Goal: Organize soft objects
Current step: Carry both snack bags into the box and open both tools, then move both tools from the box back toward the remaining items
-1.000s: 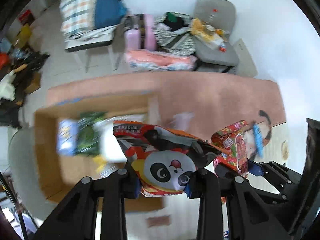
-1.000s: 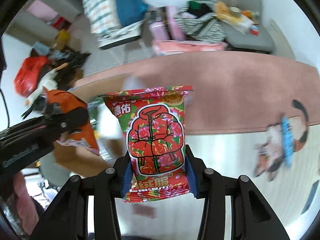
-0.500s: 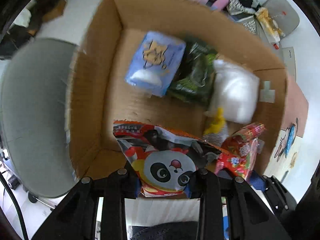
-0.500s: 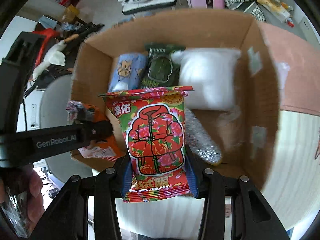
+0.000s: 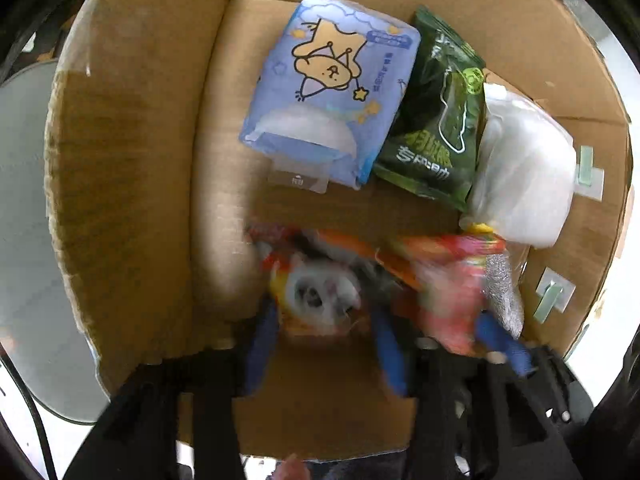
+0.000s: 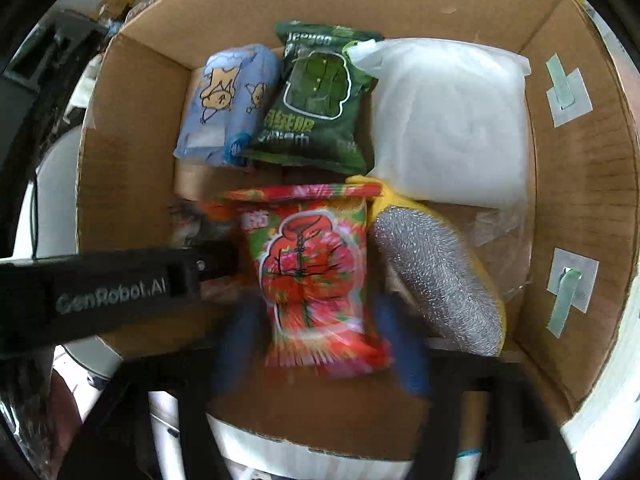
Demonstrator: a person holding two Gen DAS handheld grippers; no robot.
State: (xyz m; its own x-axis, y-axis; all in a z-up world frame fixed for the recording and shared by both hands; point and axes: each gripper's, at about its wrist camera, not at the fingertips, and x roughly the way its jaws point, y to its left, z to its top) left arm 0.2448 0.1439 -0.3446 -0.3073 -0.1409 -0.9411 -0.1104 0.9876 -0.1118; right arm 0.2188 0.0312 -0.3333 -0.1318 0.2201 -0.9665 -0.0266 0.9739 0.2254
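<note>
In the left wrist view, the left claw is spread apart, its blue pads on either side of the blurred panda snack bag, which lies at the near edge of the cardboard box. Along the far wall of the box sit a blue tissue pack, a green pouch and a white plastic bag, side by side.

In the right wrist view, the right claw is likewise released, blue pads flanking the red floral snack bag at the near edge of the box. A silver scouring pad on yellow lies just beside it.
</note>
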